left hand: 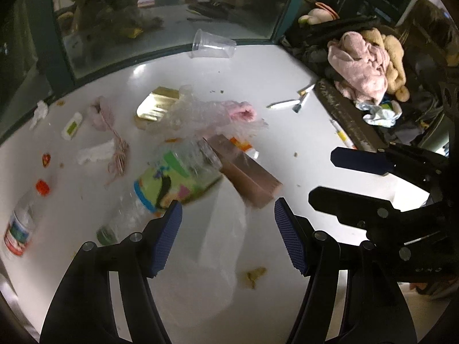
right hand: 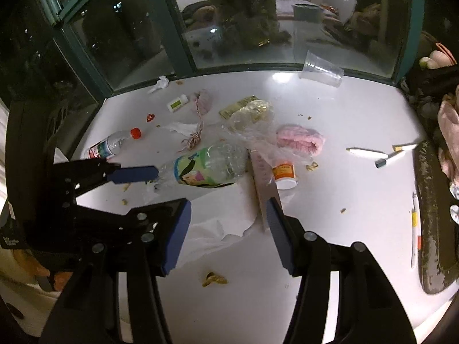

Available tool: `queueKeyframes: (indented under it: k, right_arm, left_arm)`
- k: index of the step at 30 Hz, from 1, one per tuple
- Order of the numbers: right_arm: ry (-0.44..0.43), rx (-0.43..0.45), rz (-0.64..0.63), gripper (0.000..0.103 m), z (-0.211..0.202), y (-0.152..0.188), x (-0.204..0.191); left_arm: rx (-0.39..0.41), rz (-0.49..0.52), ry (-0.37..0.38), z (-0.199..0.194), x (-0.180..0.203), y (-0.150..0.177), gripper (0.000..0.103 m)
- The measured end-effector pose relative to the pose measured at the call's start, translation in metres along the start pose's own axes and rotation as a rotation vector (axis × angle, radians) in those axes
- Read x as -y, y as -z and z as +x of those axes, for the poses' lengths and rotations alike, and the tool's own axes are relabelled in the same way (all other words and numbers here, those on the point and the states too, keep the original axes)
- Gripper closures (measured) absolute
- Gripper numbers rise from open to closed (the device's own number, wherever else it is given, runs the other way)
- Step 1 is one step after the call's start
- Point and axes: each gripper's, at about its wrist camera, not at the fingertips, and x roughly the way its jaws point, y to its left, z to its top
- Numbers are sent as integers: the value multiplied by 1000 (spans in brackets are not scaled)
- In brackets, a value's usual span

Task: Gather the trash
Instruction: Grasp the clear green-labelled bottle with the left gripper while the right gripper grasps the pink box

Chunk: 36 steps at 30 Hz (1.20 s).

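Trash is strewn over a white table (left hand: pixel 258 66): a crushed clear bottle with a green label (left hand: pixel 169 183) (right hand: pixel 206 169), a pinkish-brown box (left hand: pixel 246 177) (right hand: pixel 262 183) and crumpled clear wrap (left hand: pixel 200 114) (right hand: pixel 249 123). A thin white plastic bag (left hand: pixel 221 243) (right hand: pixel 218 229) lies flat nearest me. My left gripper (left hand: pixel 229 229) (right hand: pixel 170 186) hovers open over the bag, its pads clear of it. My right gripper (right hand: pixel 226 229) (left hand: pixel 321 175) is open too, straddling the bag's edge with the box's near end by its right finger.
A small red-capped water bottle (left hand: pixel 20 223) (right hand: pixel 109 146) lies left, and a clear cup (left hand: pixel 212 44) (right hand: pixel 322 70) lies by the window. Also here: a pink cloth (right hand: pixel 301 142), a gold wrapper (left hand: pixel 156 104), an orange pill bottle (right hand: pixel 284 175), pens (right hand: pixel 364 152), crumbs (right hand: pixel 213 279) and piled clothes (left hand: pixel 364 68) on the right.
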Motion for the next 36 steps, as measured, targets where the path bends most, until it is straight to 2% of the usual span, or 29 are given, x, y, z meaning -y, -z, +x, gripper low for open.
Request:
queueKeyframes:
  k: [6,11,17,24,32,36]
  right_arm:
    - [1,-25,-49,50,30,-20,9]
    - [-30,-87,-13,50,61,-26,26]
    - [-33,-148,12,50,90,-20,34]
    - [-4,-205,-20,50,119,-13,45]
    - [-11,-252,-16,50,145,-11,58]
    - [-20,-262,-3,50,156,-13,60]
  left_arm:
    - [32,96,-84,18,-11,-18,39]
    - [-19,180,-123,45,-19,-18,39]
    - [-75,229,-84,72,-28,-18,39]
    - [-105,262,-49,89,-44,-21,39]
    - [-139,353,-7,112,-54,-22,39]
    - [-142,351,10,123,-58,-27,38]
